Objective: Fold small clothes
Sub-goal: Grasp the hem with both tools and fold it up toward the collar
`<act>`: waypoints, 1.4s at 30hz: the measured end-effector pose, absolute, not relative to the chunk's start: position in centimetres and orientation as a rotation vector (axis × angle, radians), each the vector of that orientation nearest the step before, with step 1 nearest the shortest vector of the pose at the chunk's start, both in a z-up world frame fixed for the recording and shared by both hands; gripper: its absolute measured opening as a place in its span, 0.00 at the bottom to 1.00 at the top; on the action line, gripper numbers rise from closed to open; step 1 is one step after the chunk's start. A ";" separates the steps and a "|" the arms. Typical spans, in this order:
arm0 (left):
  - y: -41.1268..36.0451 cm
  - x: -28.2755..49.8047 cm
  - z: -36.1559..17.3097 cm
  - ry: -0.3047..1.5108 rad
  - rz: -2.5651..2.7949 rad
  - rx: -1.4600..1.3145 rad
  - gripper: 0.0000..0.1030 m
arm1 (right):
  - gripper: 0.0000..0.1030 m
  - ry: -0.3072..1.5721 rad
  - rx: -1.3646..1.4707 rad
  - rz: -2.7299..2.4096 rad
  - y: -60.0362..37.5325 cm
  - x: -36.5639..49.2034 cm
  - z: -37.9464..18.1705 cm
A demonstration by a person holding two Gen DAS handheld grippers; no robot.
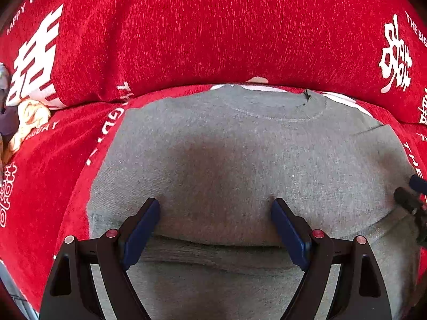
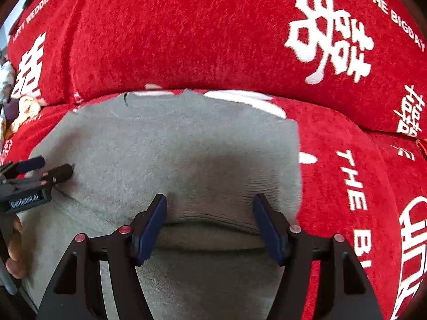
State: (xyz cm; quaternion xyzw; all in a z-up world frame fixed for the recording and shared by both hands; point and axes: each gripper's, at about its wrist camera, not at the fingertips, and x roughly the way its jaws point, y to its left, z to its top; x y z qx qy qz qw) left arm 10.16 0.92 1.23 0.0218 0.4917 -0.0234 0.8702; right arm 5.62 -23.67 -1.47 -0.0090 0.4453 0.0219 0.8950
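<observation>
A small grey knit sweater (image 1: 226, 144) lies flat on a red cover, its round neckline at the far side and a folded layer with a ribbed hem across the near part. My left gripper (image 1: 216, 208) is open, its blue pads resting on the sweater just above the fold edge. My right gripper (image 2: 209, 205) is open too, over the ribbed hem on the sweater's right part (image 2: 186, 146). The left gripper shows at the left of the right wrist view (image 2: 48, 172); the right gripper's tip shows at the right edge of the left wrist view (image 1: 408, 200).
The red cover with white characters and lettering (image 1: 186, 32) rises as a cushion behind the sweater and spreads to both sides (image 2: 360, 186). A pale yellow cloth (image 1: 29, 120) and other small clothes lie at the far left.
</observation>
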 end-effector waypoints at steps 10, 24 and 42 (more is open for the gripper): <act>2.4 12.5 0.6 1.035 -0.038 0.026 0.84 | 0.69 1.003 0.011 0.009 -21.6 10.1 -3.4; 4.2 15.2 2.5 1.032 -0.058 -0.035 0.99 | 0.82 0.947 -0.024 -0.029 -20.4 10.6 -1.7; 1.3 8.0 1.4 1.038 -0.092 0.129 1.00 | 0.84 1.006 -0.085 -0.027 -18.9 5.0 -4.0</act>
